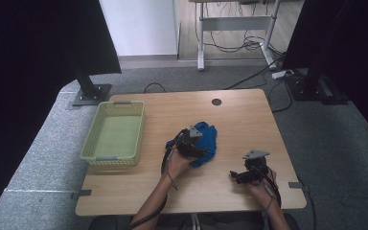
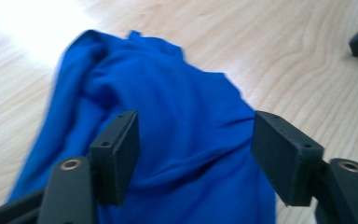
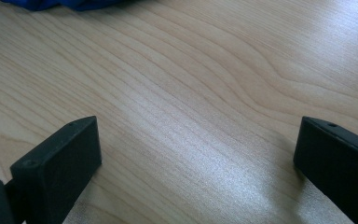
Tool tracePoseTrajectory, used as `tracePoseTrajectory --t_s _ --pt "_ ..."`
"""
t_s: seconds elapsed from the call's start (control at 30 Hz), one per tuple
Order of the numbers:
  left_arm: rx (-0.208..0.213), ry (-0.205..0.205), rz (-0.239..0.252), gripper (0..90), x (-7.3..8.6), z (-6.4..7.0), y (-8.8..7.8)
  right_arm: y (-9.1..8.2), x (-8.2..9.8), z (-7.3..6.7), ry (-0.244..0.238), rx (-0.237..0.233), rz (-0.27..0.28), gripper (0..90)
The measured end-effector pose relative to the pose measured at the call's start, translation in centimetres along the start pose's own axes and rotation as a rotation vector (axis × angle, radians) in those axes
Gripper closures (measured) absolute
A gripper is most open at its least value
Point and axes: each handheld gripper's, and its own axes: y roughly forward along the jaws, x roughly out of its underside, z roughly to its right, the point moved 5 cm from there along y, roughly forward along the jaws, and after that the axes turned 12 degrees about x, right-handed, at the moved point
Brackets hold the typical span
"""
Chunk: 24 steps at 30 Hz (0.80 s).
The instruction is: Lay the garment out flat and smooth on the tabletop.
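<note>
Left gripper view is showing the left gripper (image 2: 196, 158) hanging released, fingers (image 2: 116, 154) straddling the crumpled blue cloth (image 2: 177, 107) lying directly ahead, while the right gripper (image 1: 239, 176) is idling released, farther off on the table (image 1: 249, 120).

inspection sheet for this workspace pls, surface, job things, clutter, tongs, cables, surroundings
surface: light wooden table, round grommet hole near the far edge
job's things: crumpled blue cloth lying mid-table; green basket at the left edge holds nothing
clutter: nothing seen
grippers: left tongs open, jaws apart over the cloth, pads not pressing it; right tongs open over bare wood, apart from the cloth
cables: a black cable trails from the left tongs along the forearm; loose cables on the floor beyond the table
surroundings: grey carpet, dark panels both sides, white desk frame behind
</note>
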Motion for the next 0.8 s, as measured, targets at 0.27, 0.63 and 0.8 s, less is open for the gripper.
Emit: tracePoseTrajectory --t_s 0.27,0.63,0.8 --pt "0.038 0.044 -0.053 46.3 -0.2 1.8 2.9 0.0 0.0 0.0 0.000 0.000 0.000 0.3" --pt "-0.002 0.043 -0.030 83.2 -0.6 1.7 2.6 0.0 0.0 0.0 -0.002 -0.002 0.001 0.3" --pt "0.001 0.032 0.032 83.6 -1.6 1.3 0.4 0.0 0.0 0.0 -0.003 -0.002 0.001 0.3"
